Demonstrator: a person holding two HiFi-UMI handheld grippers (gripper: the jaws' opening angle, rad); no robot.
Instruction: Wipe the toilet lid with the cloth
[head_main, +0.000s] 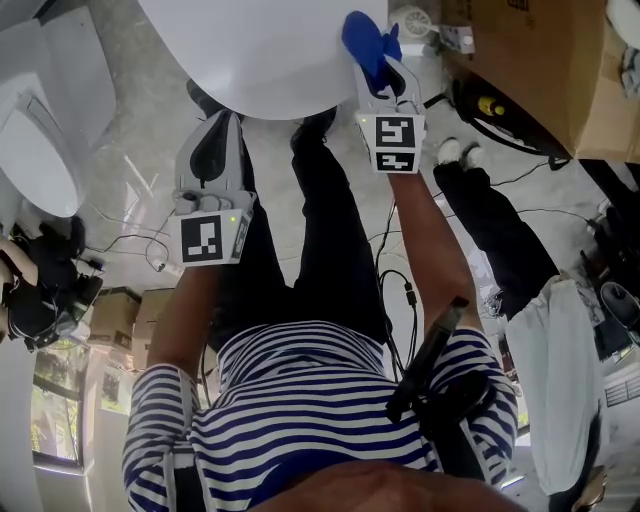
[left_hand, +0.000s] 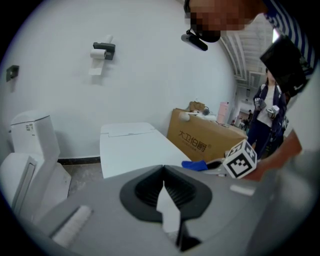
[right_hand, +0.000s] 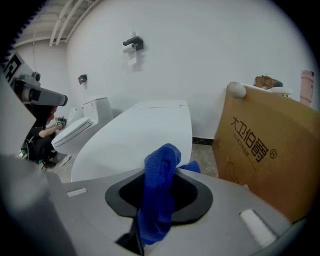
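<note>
While the head view shows the right gripper (head_main: 388, 80) holding the blue cloth (head_main: 368, 40) at the toilet lid's (head_main: 270, 60) right edge, wiping seems just starting; next comes a pressed sweep across.

Left gripper view: the left gripper (left_hand: 163, 170) has its jaws pressed together, empty.

Right gripper view: the jaws pinch the cloth, and the cardboard box (right_hand: 265, 145) reads "大卫伯爵".

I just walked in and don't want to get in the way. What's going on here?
A person stands at a white toilet lid with a gripper in each hand. The right gripper has its jaws shut on a blue cloth and holds it at the lid's right edge; I can't tell whether the cloth touches the lid. The left gripper is empty, jaws together, just short of the lid.
</note>
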